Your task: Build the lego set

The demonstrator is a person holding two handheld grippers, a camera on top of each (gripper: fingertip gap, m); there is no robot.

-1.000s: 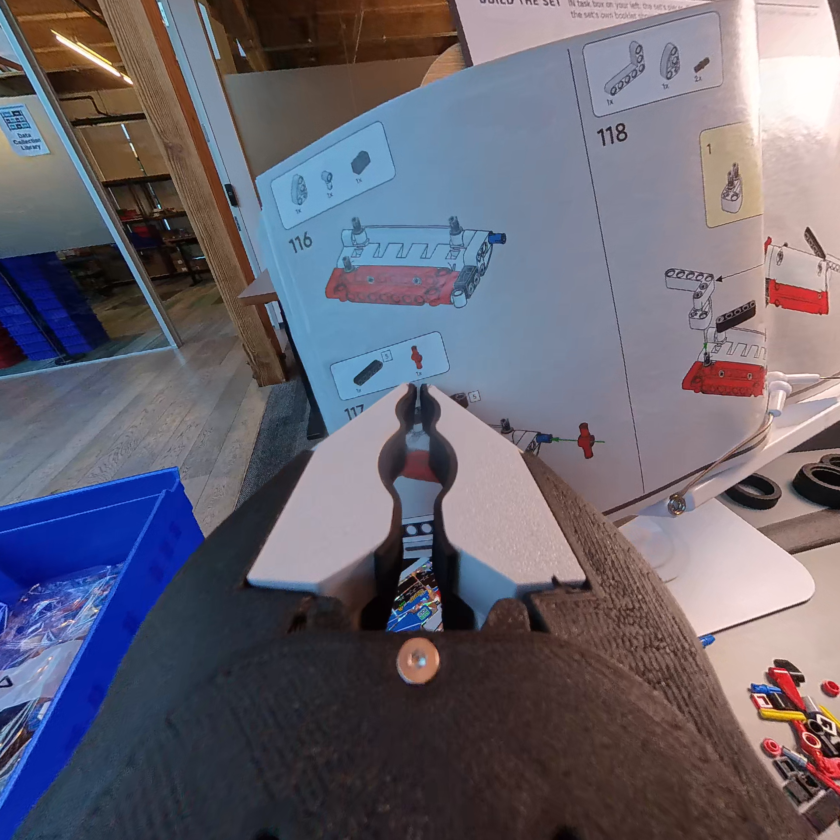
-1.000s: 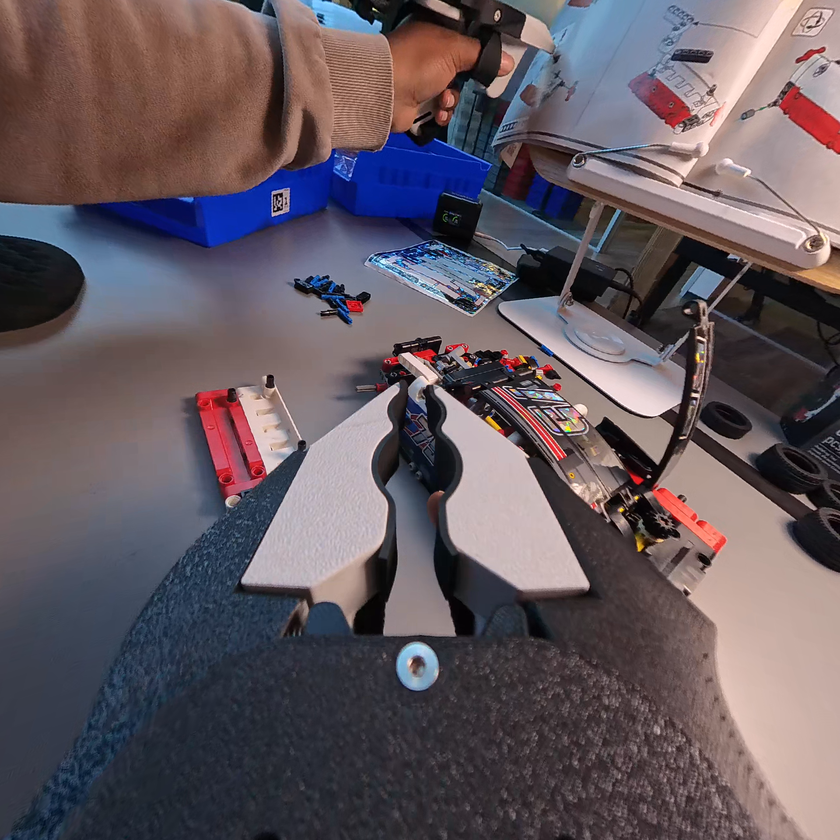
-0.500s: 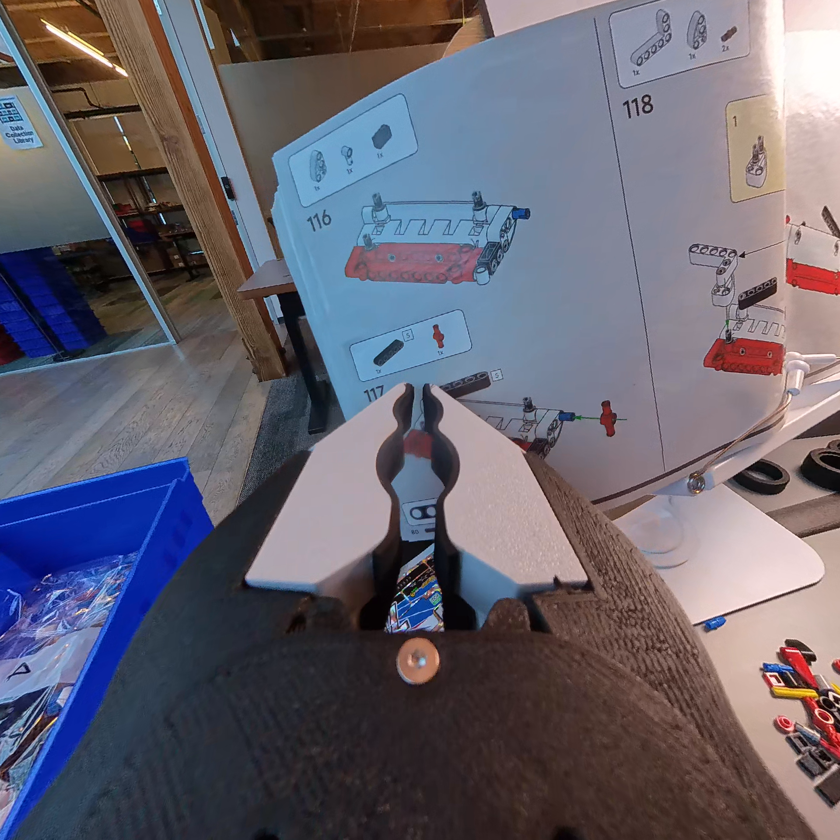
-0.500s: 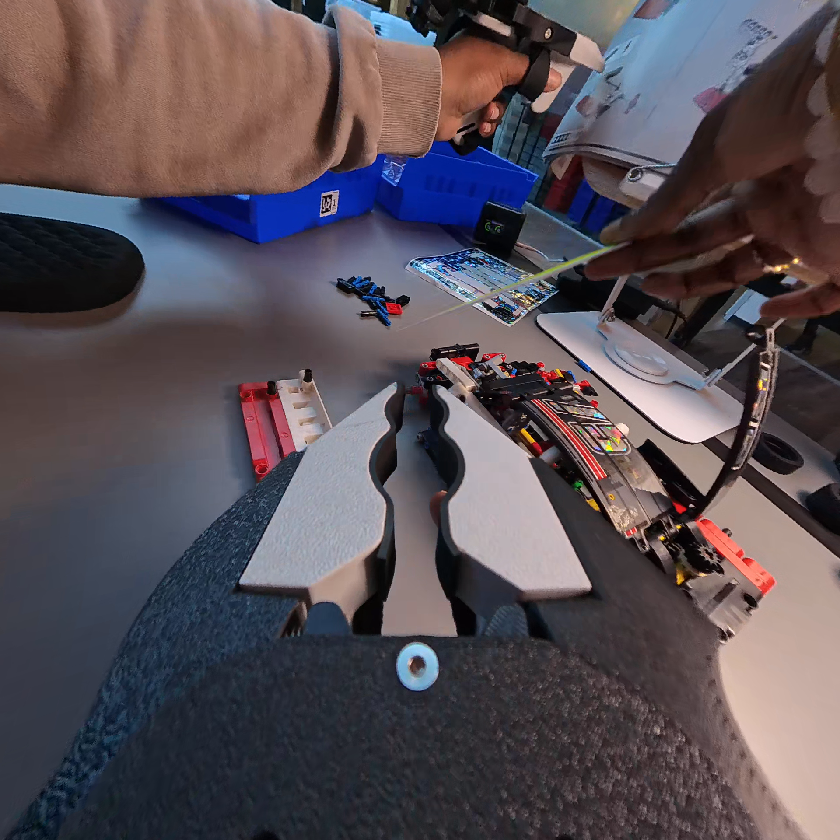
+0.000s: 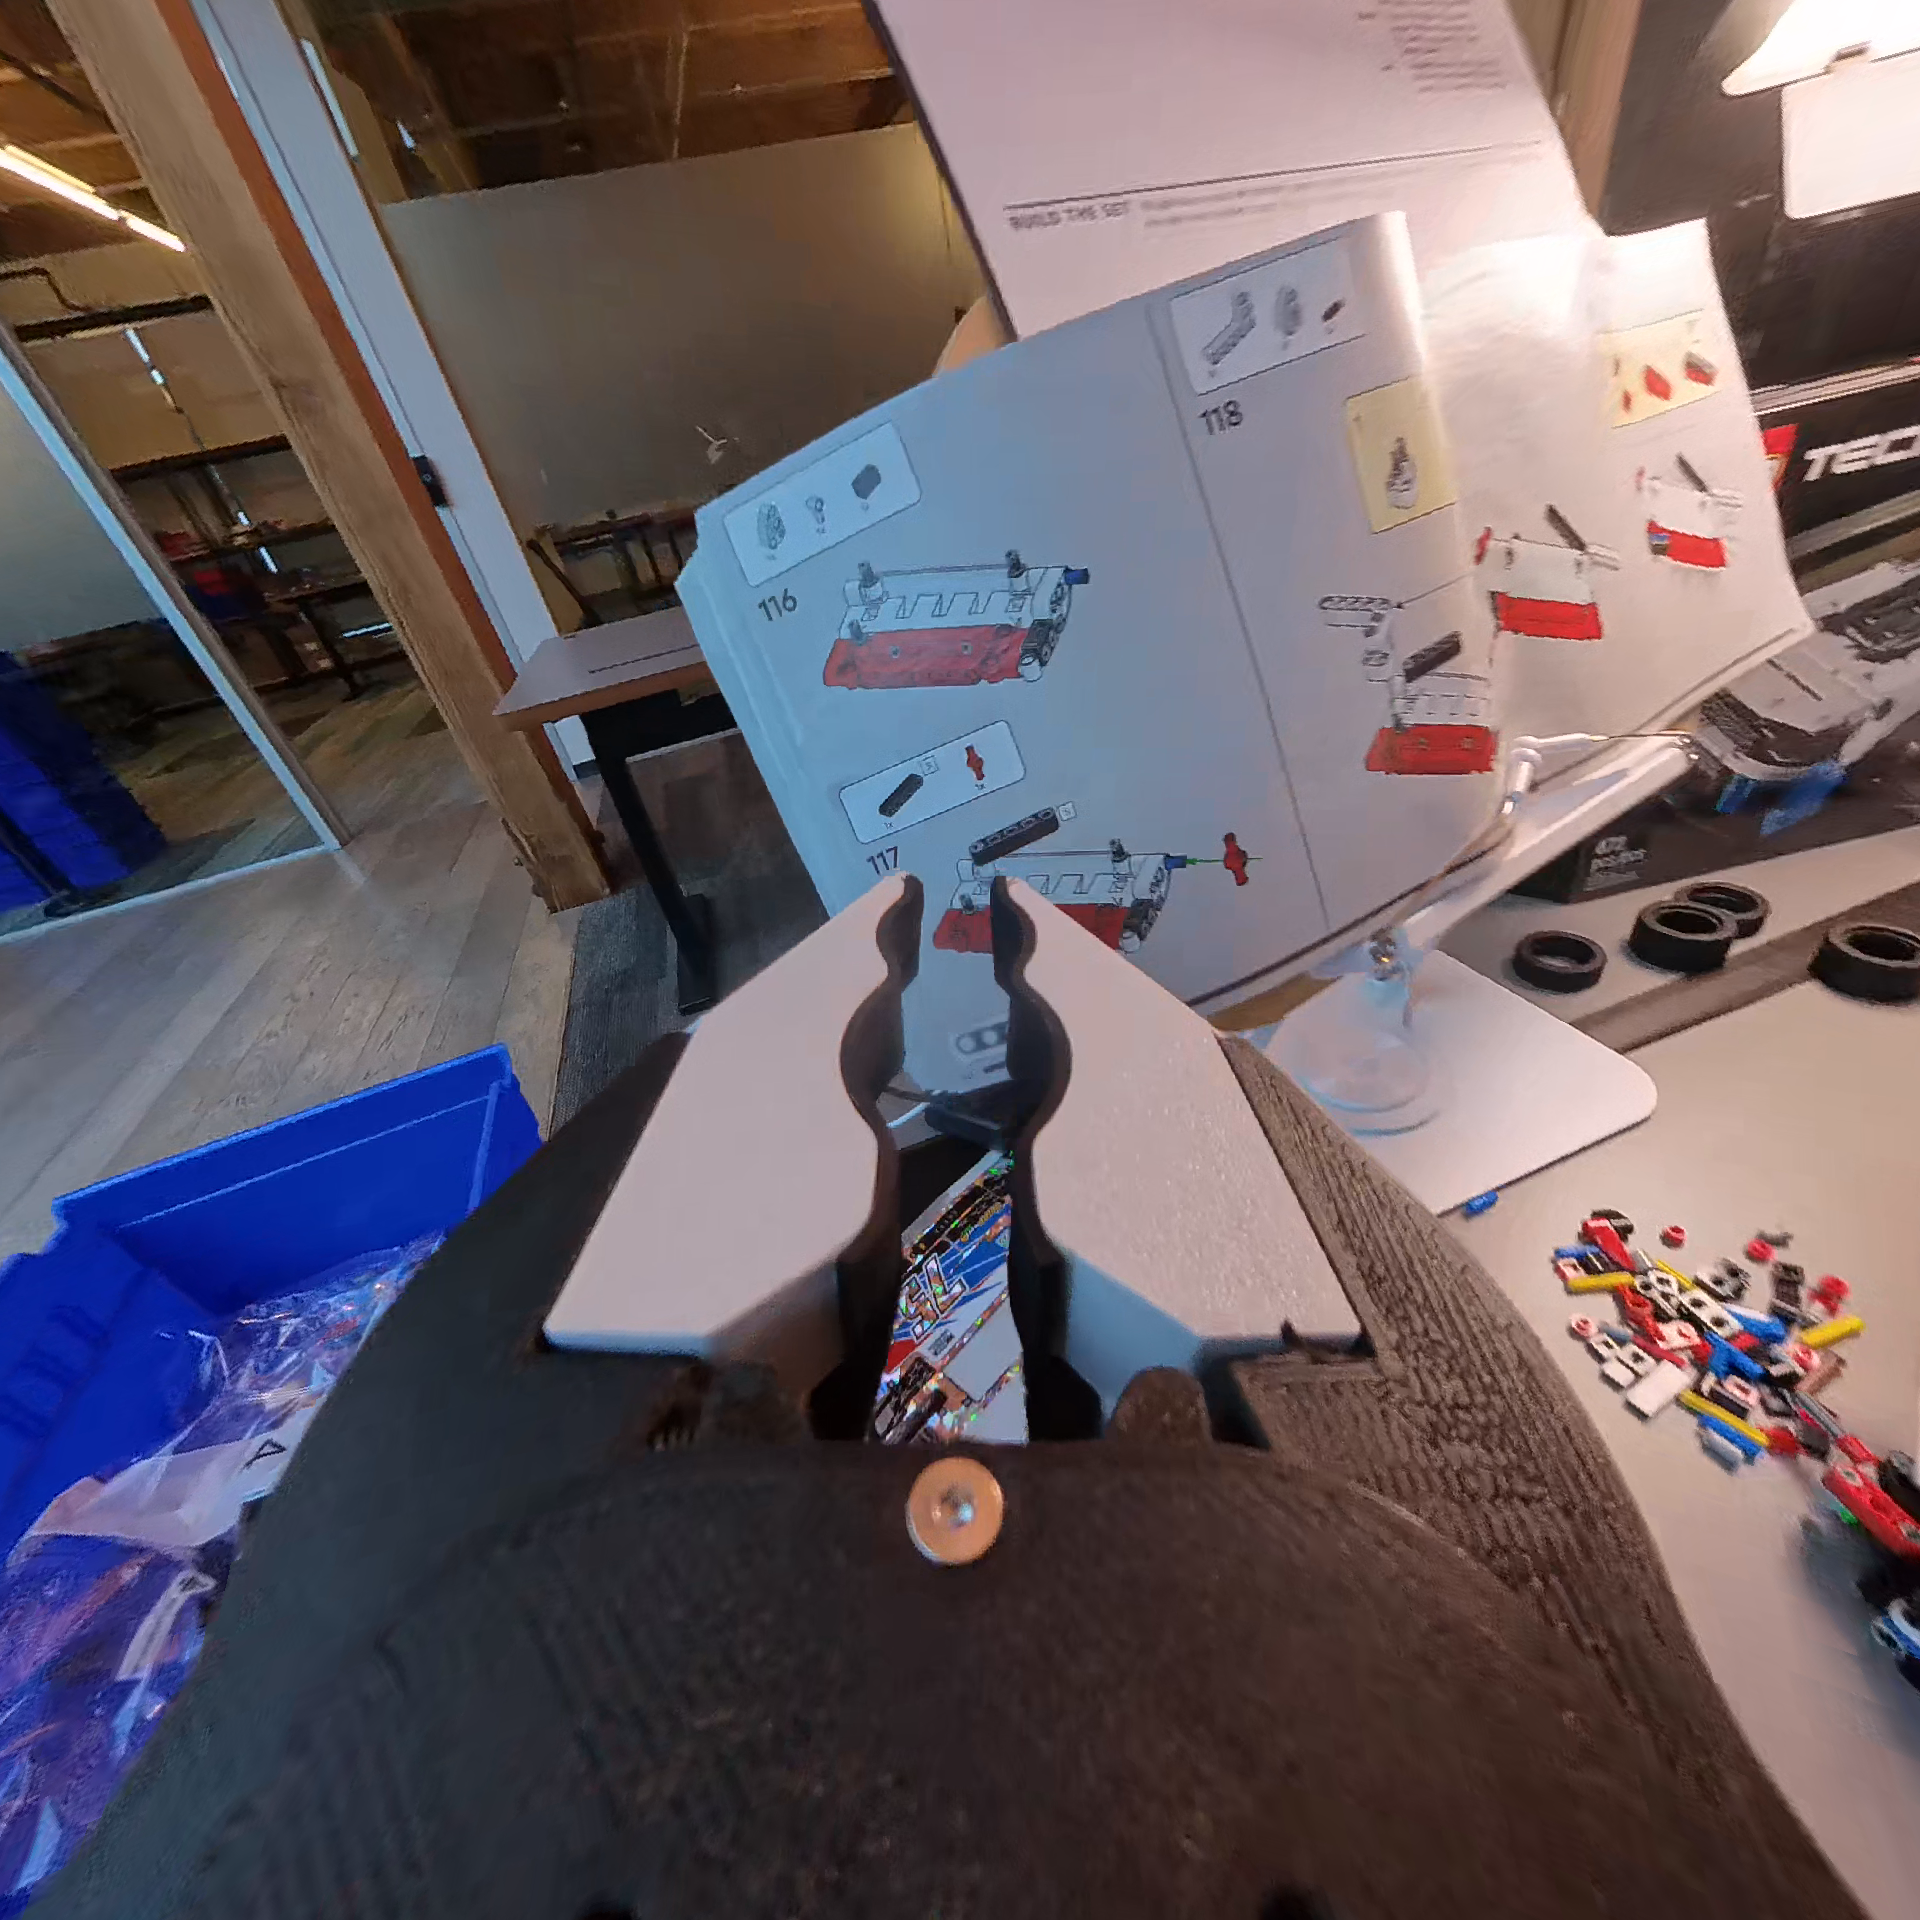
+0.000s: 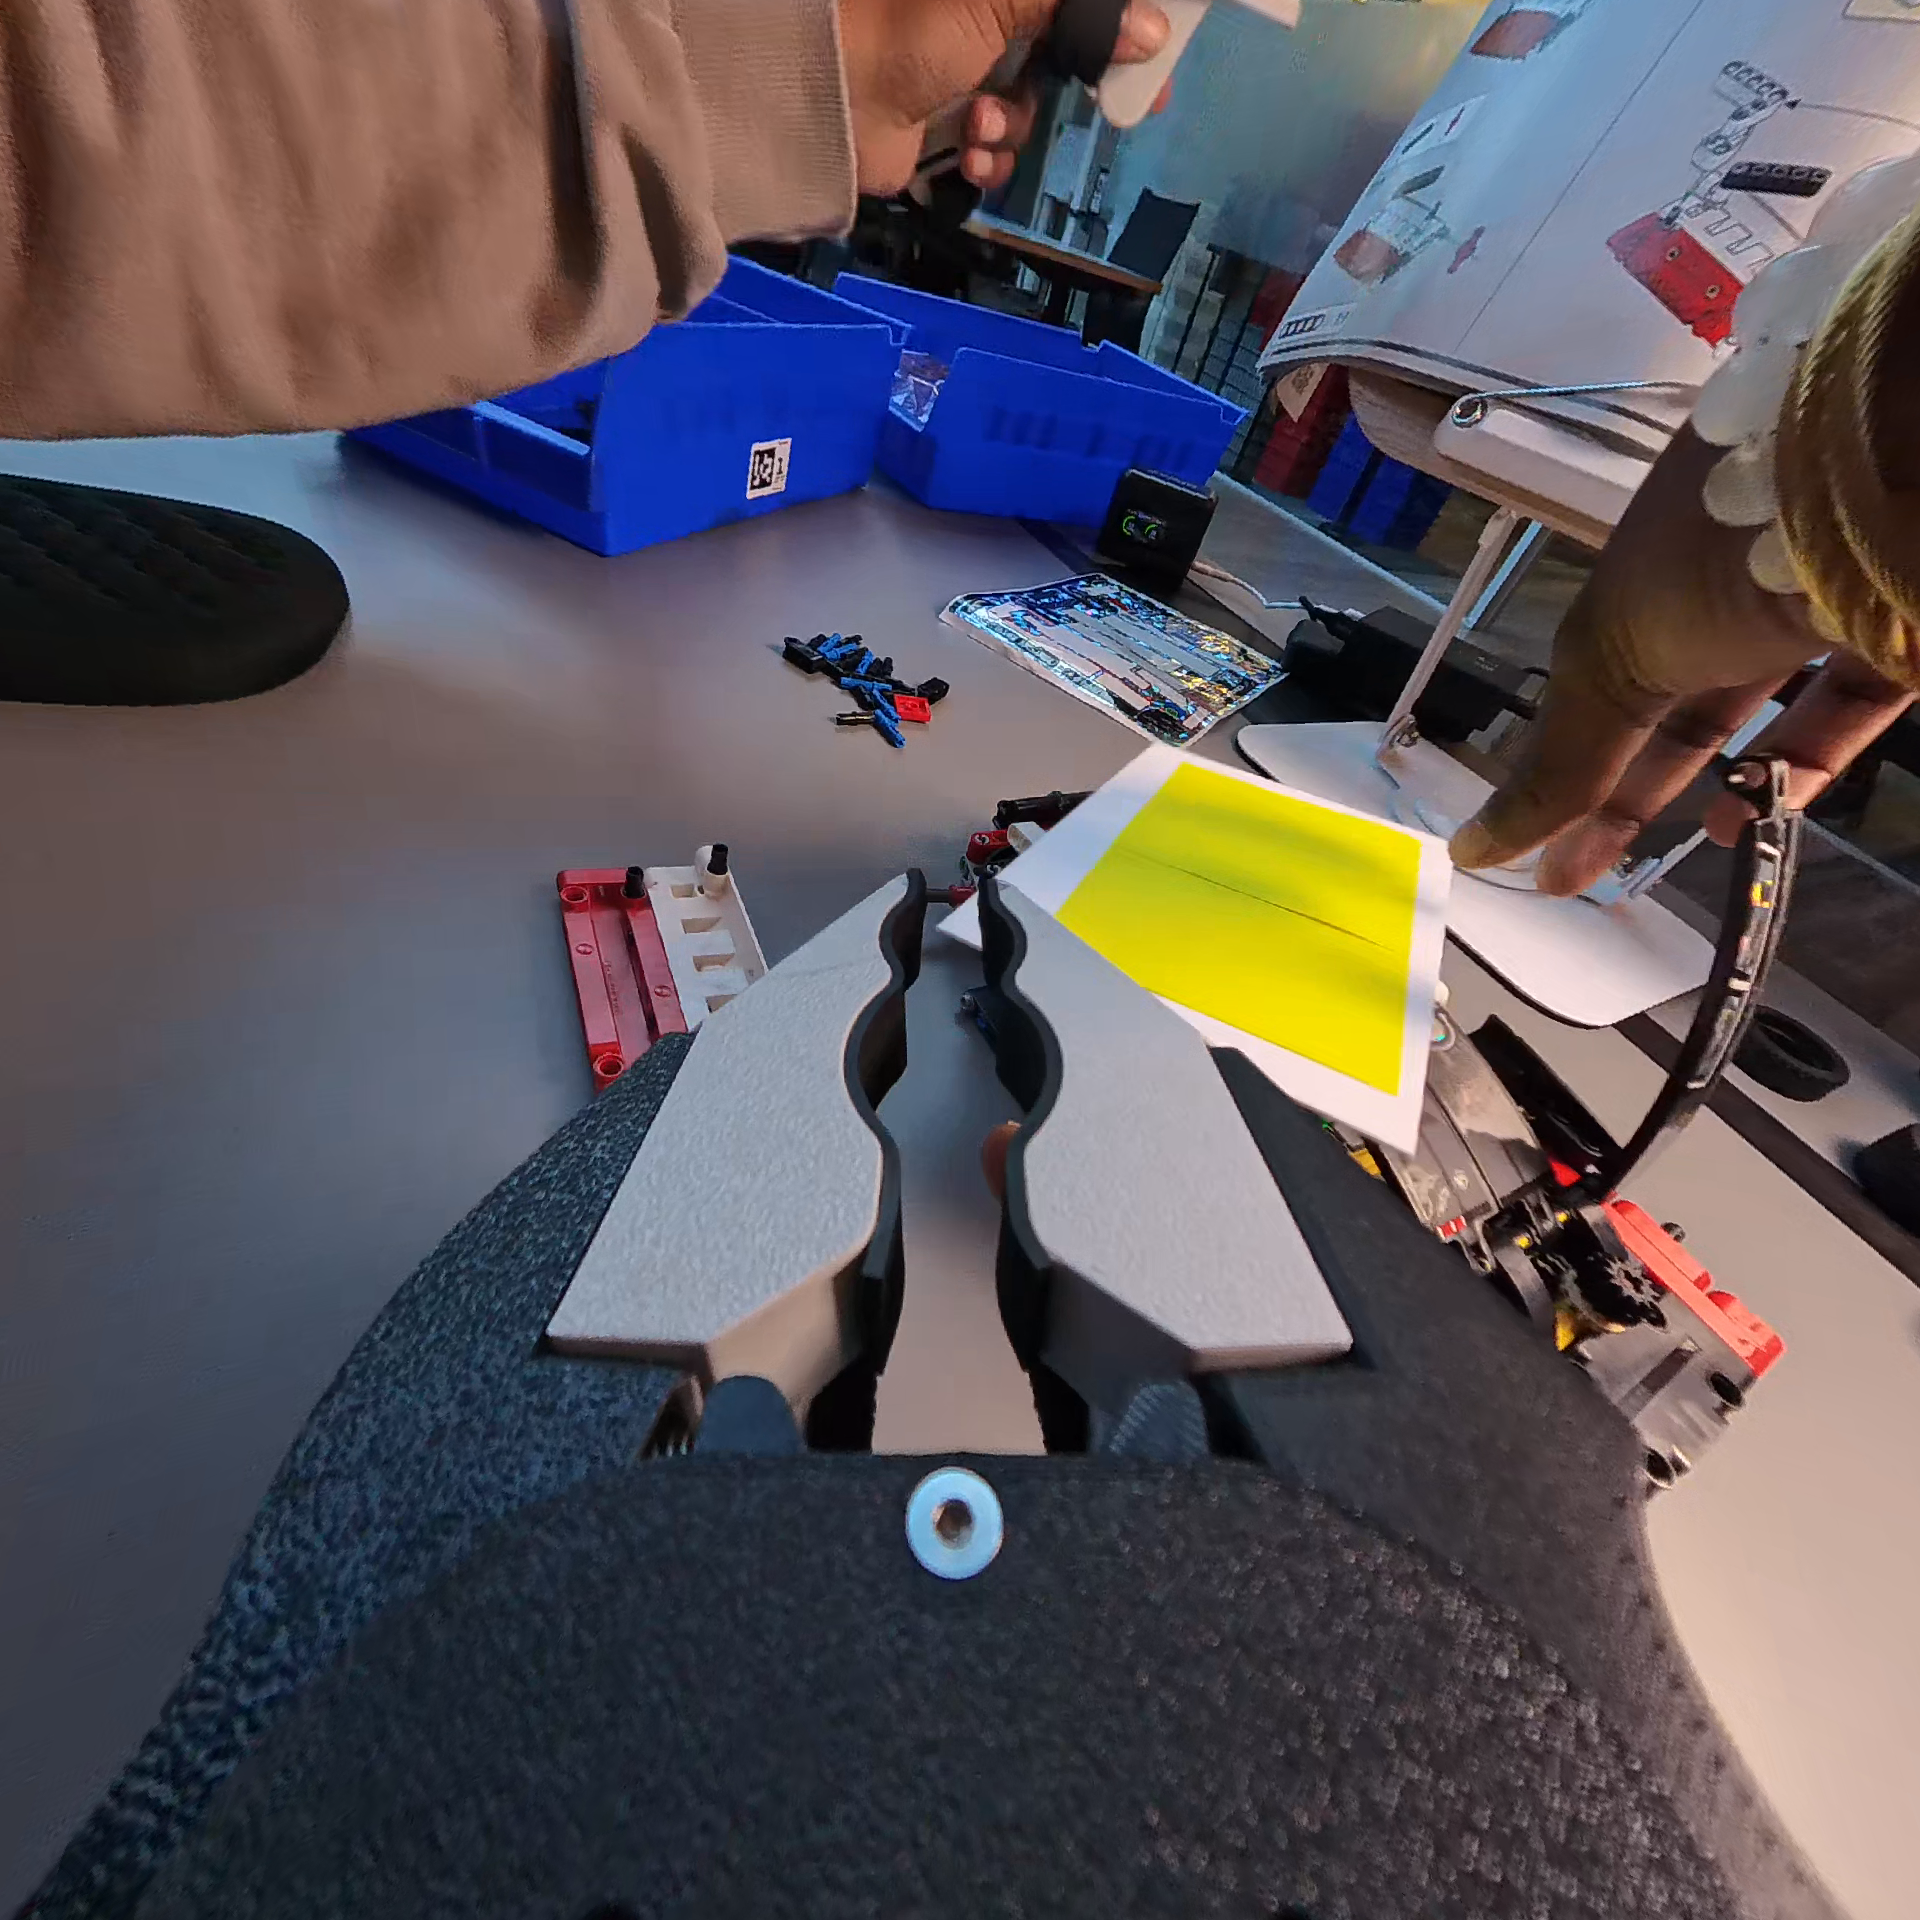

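Note:
The open instruction booklet stands on a white stand. My left gripper is held in the air just short of the booklet's lower page, jaws slightly apart and empty. My right gripper hovers low over the grey table, jaws slightly apart and empty. A red and white lego sub-assembly lies flat just left of its tips. The partly built lego car lies to the right, its front half hidden under a white sheet with a yellow rectangle. Loose coloured pieces lie on the table at the right.
Another person's hand reaches down to the stand's base. Blue bins stand at the back; one holds plastic bags. Small blue and black pins, a shiny sticker sheet, a black pad and tyres lie about. Left tips to right tips: about 40 centimetres.
My left gripper's jaws have parted slightly and it has drawn back from the booklet. A hand has laid the yellow-and-white sheet over the car. My right gripper has barely moved.

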